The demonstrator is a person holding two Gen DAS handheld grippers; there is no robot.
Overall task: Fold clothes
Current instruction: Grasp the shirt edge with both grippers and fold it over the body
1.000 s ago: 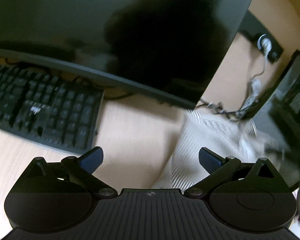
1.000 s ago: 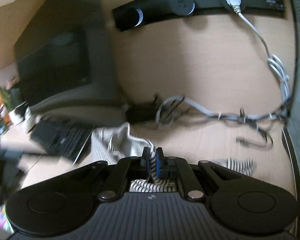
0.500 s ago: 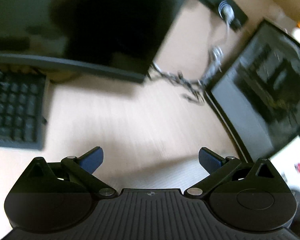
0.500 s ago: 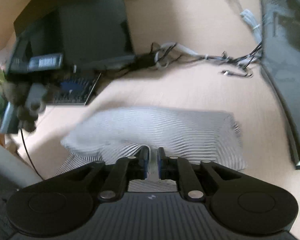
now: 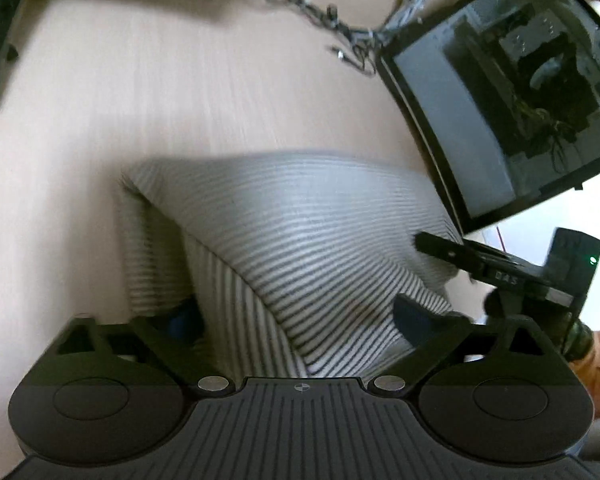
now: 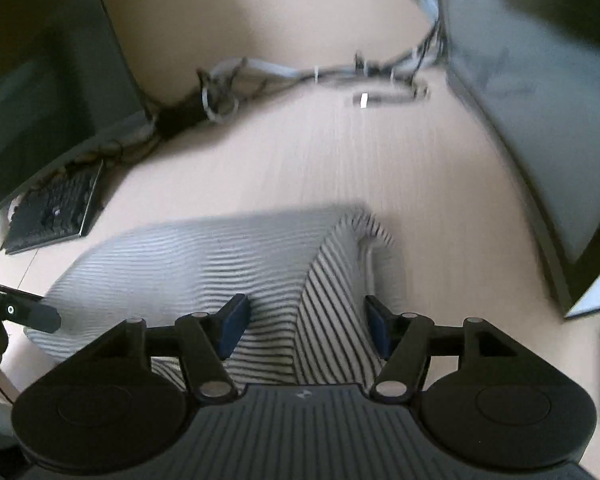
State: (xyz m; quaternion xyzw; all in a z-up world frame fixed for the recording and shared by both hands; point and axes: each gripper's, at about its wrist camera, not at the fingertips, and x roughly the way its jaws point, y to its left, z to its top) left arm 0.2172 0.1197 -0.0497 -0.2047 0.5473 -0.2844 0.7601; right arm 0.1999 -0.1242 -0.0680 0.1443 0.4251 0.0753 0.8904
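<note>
The striped garment (image 5: 300, 240) is lying folded on the bench (image 5: 180, 80), between a monitor (image 6: 40, 80) and a computer case (image 5: 500, 100). The left hand-held gripper (image 5: 296, 320) is closing, fabric lying between its spread jaws. The right hand-held gripper (image 6: 306, 326) is opening, its pads (image 6: 234, 322) standing clear of the cloth between them.

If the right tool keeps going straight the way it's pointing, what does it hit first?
Most likely the striped garment. The right tool points down at it, its jaws opening with folded cloth between them. Beyond lies the bare desk, then the cables; depth is hard to judge through the blur.
</note>
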